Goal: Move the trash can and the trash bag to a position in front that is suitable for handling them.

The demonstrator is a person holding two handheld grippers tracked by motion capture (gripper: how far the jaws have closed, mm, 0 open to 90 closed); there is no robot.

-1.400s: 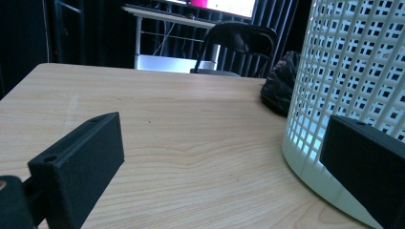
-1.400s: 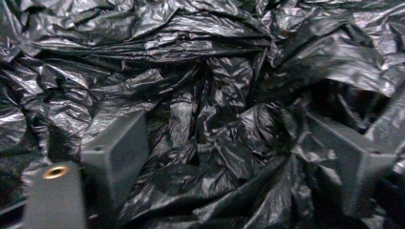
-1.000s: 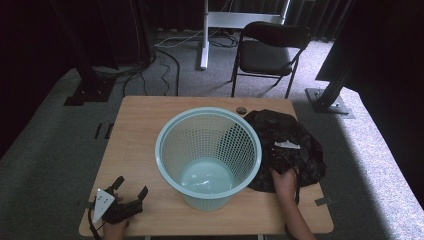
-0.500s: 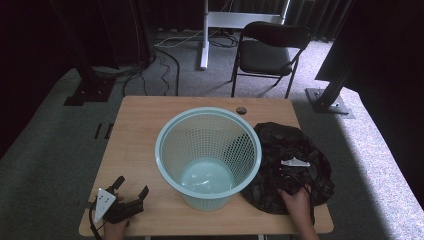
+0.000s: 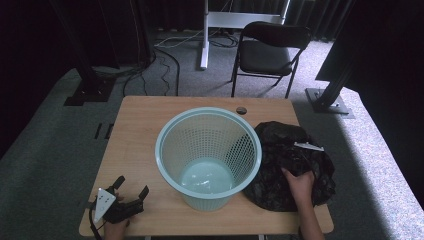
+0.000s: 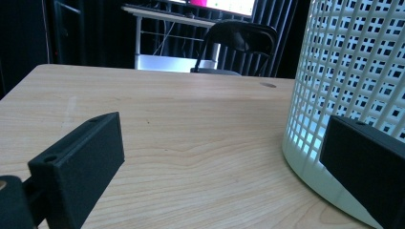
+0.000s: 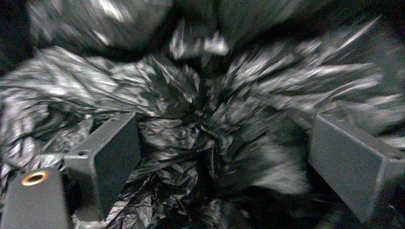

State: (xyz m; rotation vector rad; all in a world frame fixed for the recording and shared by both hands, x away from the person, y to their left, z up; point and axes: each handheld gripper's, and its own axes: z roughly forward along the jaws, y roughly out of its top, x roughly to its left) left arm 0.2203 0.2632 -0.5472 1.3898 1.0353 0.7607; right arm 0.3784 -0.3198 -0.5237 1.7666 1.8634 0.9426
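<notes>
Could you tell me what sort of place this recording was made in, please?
Probably a curtained recording studio or lab, not a home: dark drapes hang behind, metal stand legs and loose cables sit on grey carpet, and a folding chair and a wooden table are the only furniture.

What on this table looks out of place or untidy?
The black plastic bag lies crumpled in a heap right of the upright basket, not lining it. The right gripper hangs open over its folds. Nothing looks spilled or broken.

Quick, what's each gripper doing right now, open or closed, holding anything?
Left gripper: open, empty, resting beside the basket.
Right gripper: open over the crumpled black bag, nothing gripped yet.
</notes>
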